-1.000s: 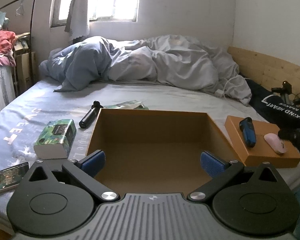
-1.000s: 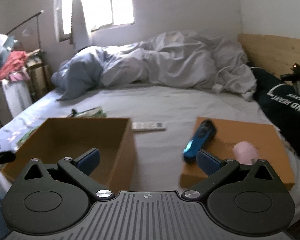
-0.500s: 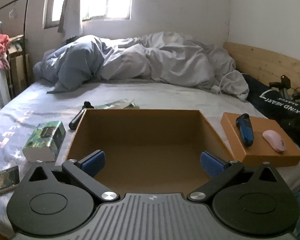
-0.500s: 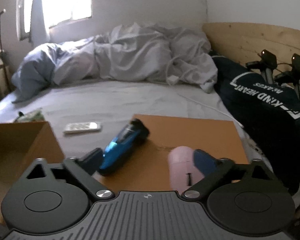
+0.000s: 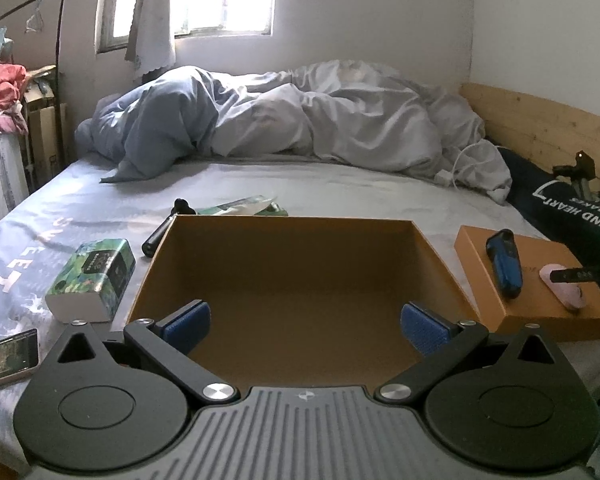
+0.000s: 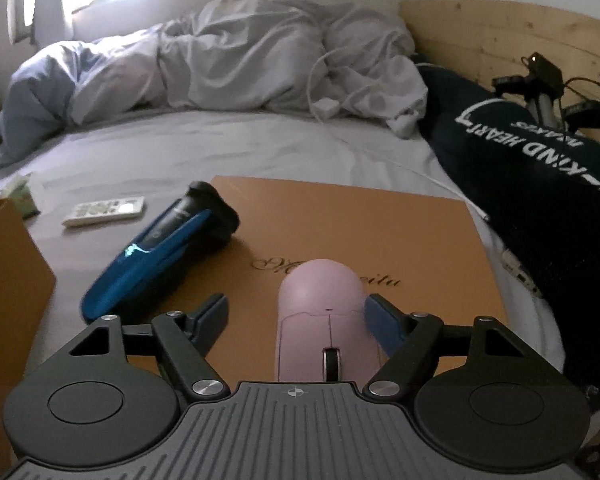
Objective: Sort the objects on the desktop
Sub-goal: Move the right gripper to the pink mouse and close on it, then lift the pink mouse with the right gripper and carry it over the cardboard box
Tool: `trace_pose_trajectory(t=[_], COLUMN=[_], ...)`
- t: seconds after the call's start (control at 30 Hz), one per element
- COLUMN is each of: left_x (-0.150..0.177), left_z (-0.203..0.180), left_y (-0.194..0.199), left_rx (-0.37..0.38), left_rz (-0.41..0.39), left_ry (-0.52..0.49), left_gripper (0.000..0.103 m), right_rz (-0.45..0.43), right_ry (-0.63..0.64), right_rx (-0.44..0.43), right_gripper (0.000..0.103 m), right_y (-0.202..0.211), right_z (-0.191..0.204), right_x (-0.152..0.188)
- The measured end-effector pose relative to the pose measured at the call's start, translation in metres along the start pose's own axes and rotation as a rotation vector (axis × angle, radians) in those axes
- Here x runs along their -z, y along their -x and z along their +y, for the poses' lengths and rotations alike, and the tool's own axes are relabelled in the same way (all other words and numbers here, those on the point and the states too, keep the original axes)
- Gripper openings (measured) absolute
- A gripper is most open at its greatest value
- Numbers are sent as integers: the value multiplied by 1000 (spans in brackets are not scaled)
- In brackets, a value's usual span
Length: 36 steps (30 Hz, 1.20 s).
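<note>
An open brown cardboard box (image 5: 300,292) lies on the bed; my left gripper (image 5: 304,322) hangs open and empty over its near edge. A flat orange box lid (image 6: 380,232) to the right carries a blue electric shaver (image 6: 160,244) and a pink mouse (image 6: 324,308). My right gripper (image 6: 296,312) is open with its two fingers around the mouse: the right finger is close to it, the left stands apart. The left wrist view shows the lid (image 5: 540,312), the shaver (image 5: 504,264), the mouse (image 5: 564,292) and a right gripper finger over it.
Left of the box lie a green tissue pack (image 5: 92,280), a phone (image 5: 8,354), a black stick-like tool (image 5: 162,230) and a green packet (image 5: 248,206). A white remote (image 6: 104,210) lies between the boxes. A rumpled duvet (image 5: 300,120), a dark bag (image 6: 540,184) and a wooden headboard (image 6: 520,40) stand behind.
My right gripper has swung right and forward, from beside the shaver to astride the pink mouse. The left gripper has stayed open over the brown box with only slight drift.
</note>
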<state>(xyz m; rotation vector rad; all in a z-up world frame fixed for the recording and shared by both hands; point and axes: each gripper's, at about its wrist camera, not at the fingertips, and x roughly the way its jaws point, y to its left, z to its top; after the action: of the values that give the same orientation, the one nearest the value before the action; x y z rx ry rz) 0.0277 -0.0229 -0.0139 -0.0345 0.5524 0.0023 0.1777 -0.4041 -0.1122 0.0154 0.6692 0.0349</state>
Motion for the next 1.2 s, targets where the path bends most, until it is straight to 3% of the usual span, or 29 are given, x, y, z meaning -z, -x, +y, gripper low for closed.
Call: trace_pose_trajectory(t=[0.3,0.6,0.67,0.83,1.2], left_x=[0,1,1,1,-1], left_z=[-2,-6,-5,-4,3], left_y=[0,-3,-4,-4,5], left_rx=[-5,-9,-11,-14,-10], left_rz=[5,13,16,20,7], left_ry=[-10,-14,-13,-3,-16], left_gripper=[103,103,103,103,103], right_rz=[17,42,45,50,32], right_ry=[-9,14,17,23,12], right_rx=[12,-30,-38,-49,-64], right_gripper=[78,77,64,63,62], right_y=[-12,-20,-21,-25,7], right_z=[-12,-16,-17,-21,1], right_x=[-9,-6,-5,-1,-1])
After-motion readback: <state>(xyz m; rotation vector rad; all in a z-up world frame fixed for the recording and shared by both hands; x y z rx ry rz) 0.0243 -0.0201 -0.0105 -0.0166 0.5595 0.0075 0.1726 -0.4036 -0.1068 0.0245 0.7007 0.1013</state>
